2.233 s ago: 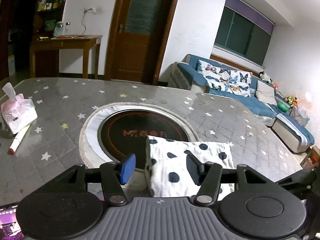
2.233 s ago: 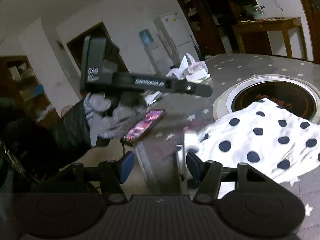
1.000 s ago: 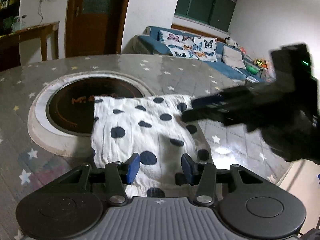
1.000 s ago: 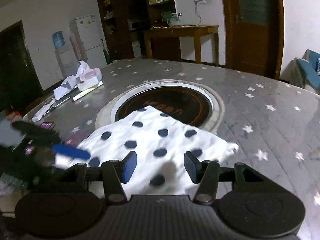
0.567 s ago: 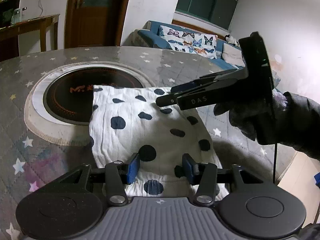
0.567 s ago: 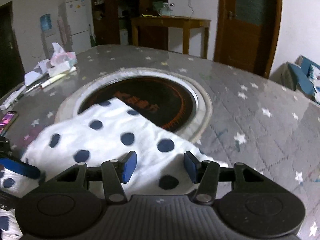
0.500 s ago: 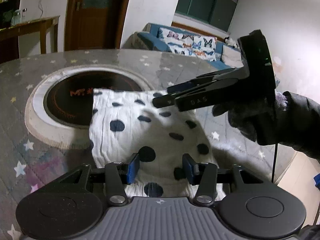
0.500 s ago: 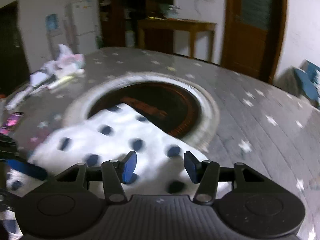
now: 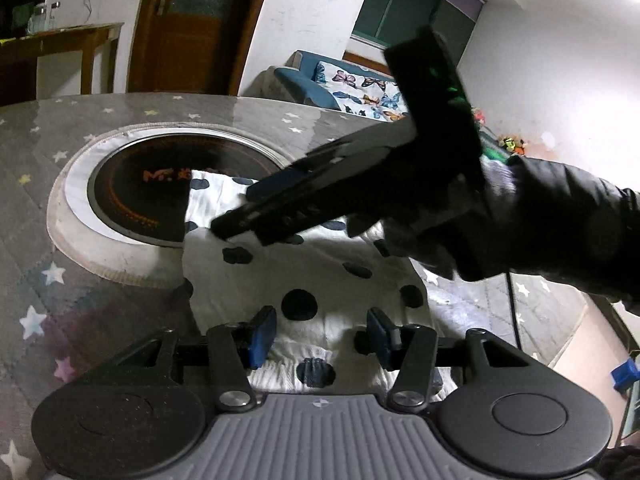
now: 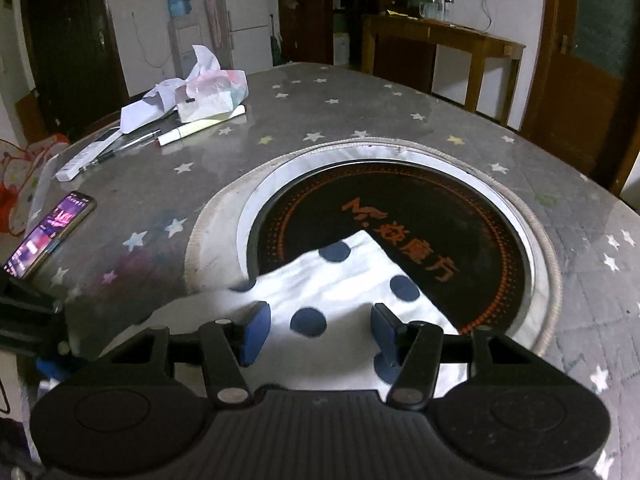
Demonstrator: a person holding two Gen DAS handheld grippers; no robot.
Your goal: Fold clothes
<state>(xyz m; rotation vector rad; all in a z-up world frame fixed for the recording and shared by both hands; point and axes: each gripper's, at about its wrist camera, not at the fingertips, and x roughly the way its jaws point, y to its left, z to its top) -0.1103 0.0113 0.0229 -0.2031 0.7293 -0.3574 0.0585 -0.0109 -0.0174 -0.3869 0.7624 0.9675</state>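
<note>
- Fingers of the left gripper (image 9: 318, 334) sit nearest, over the near end of the cloth (image 9: 320, 280); the jaws are opening, with cloth lying under the gap between them and neither pad pinching it.
- Cloth, white with dark dots, lies already folded into a narrow strip on the table (image 9: 36, 216), near end toward the table's edge, far end over the rim of the round black hob (image 9: 132, 200).
- Right gripper (image 10: 316, 332) reaches across above the strip's far half, held in a dark-sleeved hand (image 9: 452, 232); its jaws are opening too, the far corner of the cloth below them and nothing clamped.
- Step in hand, as I judge it: take both ends for another fold, or smooth the strip.
- To do it well, lower each gripper until one finger slides under the edge, so all layers are caught, not just the top one.
- Take the far corner square, not diagonally, so the fold line runs straight across.
- Lift only enough to clear the table, and keep the near end pinned while the far end travels.
- Phone (image 10: 48, 236), pen (image 10: 200, 130) and tissue pack (image 10: 212, 94) lie well apart at the far left, out of the way.
</note>
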